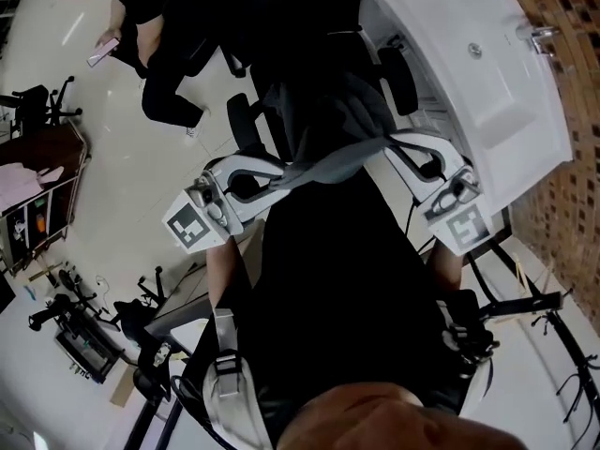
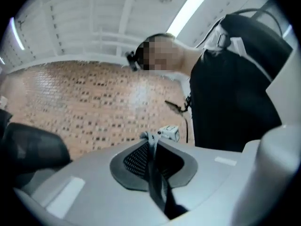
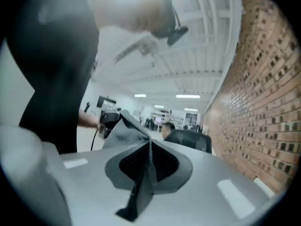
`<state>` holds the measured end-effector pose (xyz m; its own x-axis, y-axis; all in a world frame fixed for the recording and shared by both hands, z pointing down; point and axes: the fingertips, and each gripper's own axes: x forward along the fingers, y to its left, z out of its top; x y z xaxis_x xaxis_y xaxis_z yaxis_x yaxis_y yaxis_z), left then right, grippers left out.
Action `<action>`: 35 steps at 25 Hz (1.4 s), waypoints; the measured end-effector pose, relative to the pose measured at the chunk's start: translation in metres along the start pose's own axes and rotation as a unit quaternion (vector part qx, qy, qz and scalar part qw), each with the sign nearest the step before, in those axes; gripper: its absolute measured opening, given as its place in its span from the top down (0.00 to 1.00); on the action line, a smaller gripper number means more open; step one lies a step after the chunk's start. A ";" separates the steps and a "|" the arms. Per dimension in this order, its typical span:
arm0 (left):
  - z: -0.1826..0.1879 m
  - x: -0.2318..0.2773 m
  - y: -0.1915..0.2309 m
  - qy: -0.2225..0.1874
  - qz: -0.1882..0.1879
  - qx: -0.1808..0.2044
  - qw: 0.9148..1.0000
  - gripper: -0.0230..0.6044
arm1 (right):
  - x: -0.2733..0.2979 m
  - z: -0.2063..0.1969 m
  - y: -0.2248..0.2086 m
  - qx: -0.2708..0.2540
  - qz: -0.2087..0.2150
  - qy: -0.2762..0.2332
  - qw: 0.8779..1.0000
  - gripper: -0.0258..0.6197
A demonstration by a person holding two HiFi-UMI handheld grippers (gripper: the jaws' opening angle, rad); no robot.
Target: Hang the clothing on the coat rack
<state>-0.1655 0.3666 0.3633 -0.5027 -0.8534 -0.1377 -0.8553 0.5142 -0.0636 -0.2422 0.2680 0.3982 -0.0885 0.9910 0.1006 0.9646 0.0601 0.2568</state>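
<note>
Two pinches: jaws of my left gripper [image 2: 151, 147] closed on grey garment [image 1: 323, 167], jaws of right gripper [image 3: 149, 149] likewise; its edge ran taut crosswise between them.

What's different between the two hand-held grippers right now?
The left gripper faces the brick wall and shows only a small tip of the grey garment past its jaws. The right gripper faces an office chair, with a larger fold standing beyond its jaws. Both are shut on that garment.
</note>
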 end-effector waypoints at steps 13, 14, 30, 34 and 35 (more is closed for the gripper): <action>0.126 -0.003 -0.075 -0.258 -0.246 -0.003 0.934 0.93 | -0.080 0.164 0.101 0.009 -0.197 -0.146 0.970 0.94; 0.131 0.004 -0.081 -0.271 -0.267 -0.015 0.925 0.93 | -0.091 0.170 0.111 0.003 -0.223 -0.141 0.965 0.94; 0.162 0.299 -0.291 -0.245 -0.494 -0.151 0.820 0.93 | -0.424 0.208 0.219 -0.071 -0.514 -0.120 0.847 0.94; 0.170 0.382 -0.373 -0.248 -0.541 -0.199 0.778 0.93 | -0.535 0.212 0.240 -0.083 -0.565 -0.064 0.818 0.94; 0.170 0.400 -0.388 -0.245 -0.552 -0.212 0.769 0.93 | -0.557 0.213 0.243 -0.087 -0.582 -0.045 0.807 0.94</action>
<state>-0.0133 -0.1599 0.1649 0.5768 -0.5618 -0.5930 -0.7430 -0.6625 -0.0952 0.0946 -0.2435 0.1996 -0.8836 0.2797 -0.3756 0.1900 0.9472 0.2584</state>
